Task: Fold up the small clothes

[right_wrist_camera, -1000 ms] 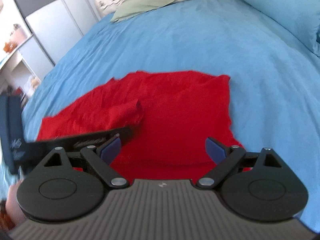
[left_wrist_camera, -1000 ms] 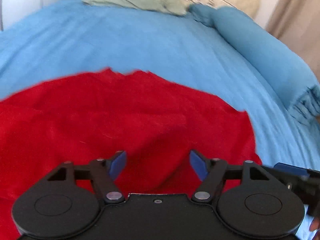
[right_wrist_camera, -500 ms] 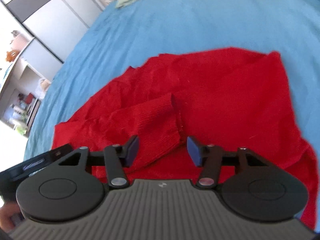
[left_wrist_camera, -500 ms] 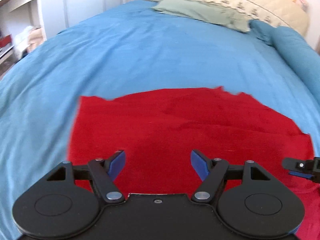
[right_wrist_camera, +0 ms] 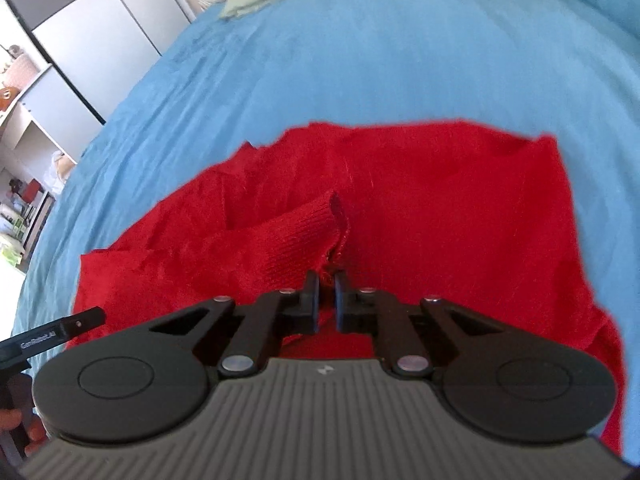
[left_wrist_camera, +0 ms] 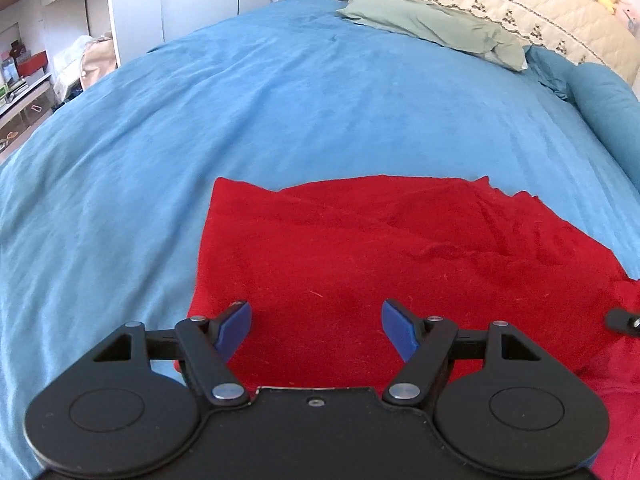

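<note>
**Operator:** Checking left side first. What is the state of the left gripper (left_wrist_camera: pixel 316 320)?

**Inspector:** Jaws spread wide, nothing between them. It hovers over the near left edge of the red garment (left_wrist_camera: pixel 360 264), which lies flat on the blue bedspread (left_wrist_camera: pixel 200 120) and fills the lower centre and lower right of the left wrist view. The garment's left edge runs just beside the left pad (left_wrist_camera: pixel 234 326).

**Operator:** And moving right?

**Inspector:** In the right wrist view, the right gripper (right_wrist_camera: pixel 327 300) has its jaws drawn nearly together, pinching red fabric at the end of the ribbed sleeve cuff (right_wrist_camera: pixel 304 240). The cuff lies directly ahead of the jaws, at frame centre.

**Operator:** Which relation governs the next move?

**Inspector:** The sleeve's long axis. It runs from the lower left of the right wrist frame up toward centre, diagonally across the garment body. The right gripper sits at the cuff end, so it is the nearer tool; the left gripper is well apart from the cuff. Judgement: the cuff probably needs carrying along or across that axis to lay the sleeve straight over the body.
</note>
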`<state>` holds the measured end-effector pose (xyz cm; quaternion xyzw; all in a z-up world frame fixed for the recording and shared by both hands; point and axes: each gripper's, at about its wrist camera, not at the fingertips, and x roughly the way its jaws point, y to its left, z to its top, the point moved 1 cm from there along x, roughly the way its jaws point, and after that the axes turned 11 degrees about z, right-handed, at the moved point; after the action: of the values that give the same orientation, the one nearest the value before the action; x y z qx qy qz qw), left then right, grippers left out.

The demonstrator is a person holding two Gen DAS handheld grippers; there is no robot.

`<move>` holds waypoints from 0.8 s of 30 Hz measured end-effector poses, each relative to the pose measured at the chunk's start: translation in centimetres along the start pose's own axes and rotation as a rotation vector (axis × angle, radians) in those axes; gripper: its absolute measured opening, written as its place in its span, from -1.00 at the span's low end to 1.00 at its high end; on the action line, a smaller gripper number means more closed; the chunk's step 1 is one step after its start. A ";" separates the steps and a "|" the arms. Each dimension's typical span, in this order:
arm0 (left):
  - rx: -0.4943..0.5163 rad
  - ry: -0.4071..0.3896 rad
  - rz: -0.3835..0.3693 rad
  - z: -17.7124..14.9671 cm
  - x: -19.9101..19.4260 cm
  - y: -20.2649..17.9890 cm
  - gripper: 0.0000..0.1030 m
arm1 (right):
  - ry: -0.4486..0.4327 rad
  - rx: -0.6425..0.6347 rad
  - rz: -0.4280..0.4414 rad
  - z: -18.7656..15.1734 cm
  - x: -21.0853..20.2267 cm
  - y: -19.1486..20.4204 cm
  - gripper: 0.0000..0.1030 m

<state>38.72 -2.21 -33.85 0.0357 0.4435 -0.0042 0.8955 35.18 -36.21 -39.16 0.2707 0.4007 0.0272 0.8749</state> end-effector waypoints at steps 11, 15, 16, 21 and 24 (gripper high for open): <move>0.047 0.011 -0.031 -1.2 -0.4 -1.3 0.49 | -0.126 -0.084 -0.141 2.5 -6.7 -3.5 -0.57; 0.048 0.017 -0.017 -1.5 -0.2 -1.8 0.49 | -0.094 -0.062 -0.175 1.4 -6.2 -5.5 -0.57; 0.045 0.018 -0.014 -1.5 -0.1 -1.8 0.49 | -0.086 -0.071 -0.187 1.1 -5.9 -5.6 -0.57; 0.042 0.004 -0.037 -0.8 -0.6 -2.3 0.49 | -0.031 -0.065 -0.279 -0.3 -4.2 -6.0 -0.41; 0.066 -0.018 -0.066 -0.1 -0.9 -3.2 0.49 | -0.067 -0.115 -0.320 -0.6 -4.7 -4.8 0.24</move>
<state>38.01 -5.37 -33.39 0.0506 0.4362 -0.0486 0.8971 30.77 -41.34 -38.62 0.1538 0.4071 -0.0986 0.8949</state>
